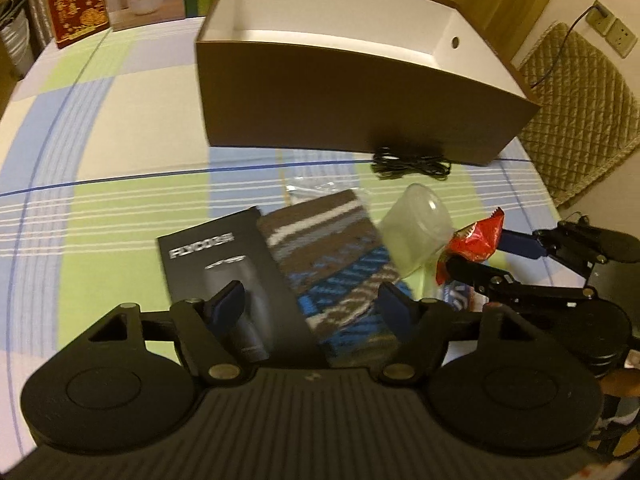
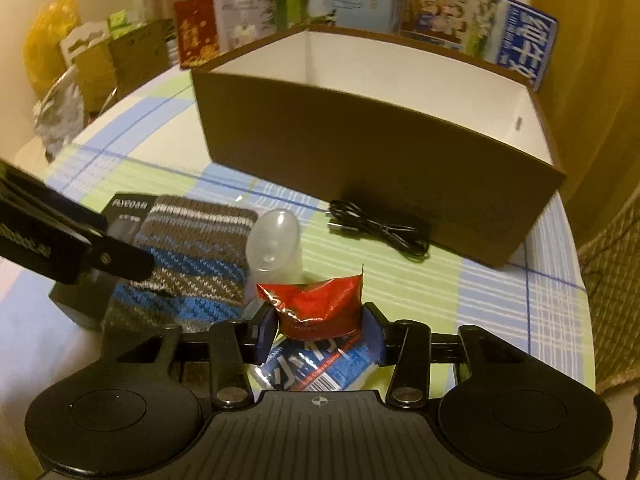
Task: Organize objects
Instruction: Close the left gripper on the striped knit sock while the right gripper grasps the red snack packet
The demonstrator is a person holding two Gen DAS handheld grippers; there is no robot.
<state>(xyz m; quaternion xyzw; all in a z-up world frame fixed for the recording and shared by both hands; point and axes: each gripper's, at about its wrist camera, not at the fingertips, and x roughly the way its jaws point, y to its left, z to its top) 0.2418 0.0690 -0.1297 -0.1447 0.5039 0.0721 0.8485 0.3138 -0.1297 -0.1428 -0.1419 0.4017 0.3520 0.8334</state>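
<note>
Right gripper (image 2: 318,330): your fingers are clamped on the red snack packet (image 2: 316,308), held above a blue-and-white sachet (image 2: 316,366).
Left gripper (image 1: 312,300): your jaws stand wide apart, holding nothing, low over the black booklet (image 1: 224,256) and striped knit cloth (image 1: 328,252).
Brown box (image 2: 360,160): open-topped, behind the items.
Black cable (image 2: 380,228): coiled beside the box's front wall.

Crinkled red packet (image 2: 318,310) pinched upright, before brown box (image 2: 360,152).
</note>
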